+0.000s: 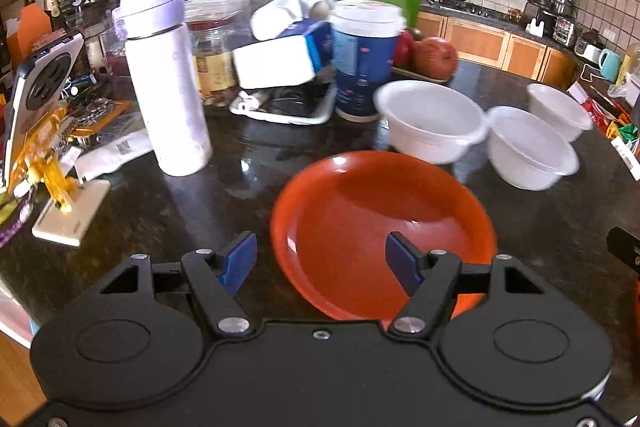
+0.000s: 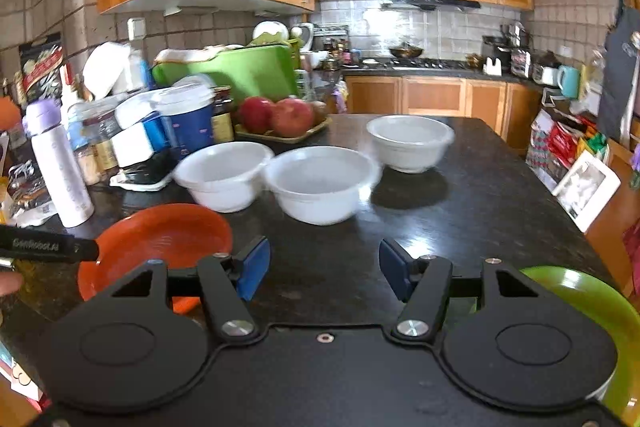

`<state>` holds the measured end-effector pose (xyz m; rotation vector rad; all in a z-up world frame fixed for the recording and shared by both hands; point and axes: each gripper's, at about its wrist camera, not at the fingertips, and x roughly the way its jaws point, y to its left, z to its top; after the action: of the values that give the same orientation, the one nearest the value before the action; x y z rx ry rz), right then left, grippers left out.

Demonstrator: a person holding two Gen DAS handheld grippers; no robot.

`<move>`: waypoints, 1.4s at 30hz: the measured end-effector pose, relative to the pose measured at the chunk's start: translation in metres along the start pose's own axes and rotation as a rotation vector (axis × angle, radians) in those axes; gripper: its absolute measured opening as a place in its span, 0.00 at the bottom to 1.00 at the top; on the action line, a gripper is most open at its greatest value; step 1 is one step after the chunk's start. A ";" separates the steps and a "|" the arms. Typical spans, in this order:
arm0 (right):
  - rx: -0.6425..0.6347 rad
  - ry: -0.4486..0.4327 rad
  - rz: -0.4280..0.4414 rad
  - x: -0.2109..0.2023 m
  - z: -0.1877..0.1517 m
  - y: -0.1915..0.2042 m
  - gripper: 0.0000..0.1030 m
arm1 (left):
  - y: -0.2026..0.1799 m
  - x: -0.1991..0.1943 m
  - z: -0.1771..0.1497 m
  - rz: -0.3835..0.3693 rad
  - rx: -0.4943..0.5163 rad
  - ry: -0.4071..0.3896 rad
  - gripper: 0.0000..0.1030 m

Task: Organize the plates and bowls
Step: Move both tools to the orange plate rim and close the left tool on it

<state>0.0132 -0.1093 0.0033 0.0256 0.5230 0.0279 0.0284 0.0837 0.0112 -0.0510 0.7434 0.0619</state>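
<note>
Orange plate (image 1: 384,227): lies flat on the dark stone counter (image 2: 460,187), near its front edge, directly ahead of the left gripper (image 1: 322,263). The gripper's blue pads stand well apart, one over bare counter, the other over the plate's near part; whether that pad touches the plate cannot be told. Nothing is gripped.

Three white bowls (image 2: 320,183): upright in a loose row behind the plate. The two nearer ones (image 2: 224,175) sit just beside each other, rims close or touching; the third (image 2: 410,141) stands apart, farther back.

Green plate (image 2: 592,307): at the counter's front right corner, partly hidden behind the right gripper (image 2: 324,269), whose jaws are parted over bare counter and hold nothing.

Clutter behind and left of the plate: lilac bottle (image 1: 168,87), upright, near the plate's far left rim; blue paper cup (image 1: 364,59) with white lid just behind the nearest bowl; clear jar (image 1: 212,59); tilted white and blue carton (image 1: 284,59); tray of red fruit (image 2: 280,119); green cutting board (image 2: 244,71) leaning behind; phone on a yellow stand (image 1: 40,131) at far left.
</note>
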 end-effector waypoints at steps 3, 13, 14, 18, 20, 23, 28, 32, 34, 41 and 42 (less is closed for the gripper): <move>-0.015 0.020 0.000 0.014 0.004 0.023 0.61 | 0.012 0.012 0.006 -0.015 0.013 0.017 0.69; 0.019 0.129 0.012 0.058 0.009 0.070 0.60 | 0.027 0.035 0.017 -0.114 0.109 0.050 0.69; 0.018 0.141 0.010 0.063 0.009 0.073 0.60 | 0.030 0.038 0.018 -0.126 0.114 0.052 0.69; 0.005 0.168 -0.018 0.081 0.007 0.083 0.56 | 0.033 0.048 0.021 -0.162 0.143 0.065 0.69; 0.002 0.185 -0.023 0.087 0.005 0.085 0.52 | 0.035 0.053 0.023 -0.178 0.156 0.069 0.69; 0.003 0.222 -0.021 0.096 0.003 0.087 0.39 | 0.037 0.057 0.025 -0.194 0.171 0.070 0.69; 0.008 0.253 -0.031 0.104 0.000 0.088 0.36 | 0.037 0.062 0.027 -0.215 0.194 0.067 0.66; 0.008 0.252 -0.042 0.107 0.000 0.088 0.36 | 0.038 0.067 0.027 -0.233 0.204 0.085 0.63; 0.007 0.257 -0.042 0.109 0.000 0.087 0.32 | 0.038 0.069 0.027 -0.238 0.207 0.095 0.63; 0.011 0.256 -0.034 0.110 -0.002 0.086 0.28 | 0.041 0.073 0.025 -0.254 0.200 0.112 0.56; 0.011 0.255 -0.034 0.110 -0.002 0.085 0.28 | 0.042 0.074 0.024 -0.250 0.197 0.114 0.55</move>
<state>0.1056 -0.0202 -0.0506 0.0245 0.7786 -0.0049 0.0958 0.1299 -0.0217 0.0410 0.8487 -0.2542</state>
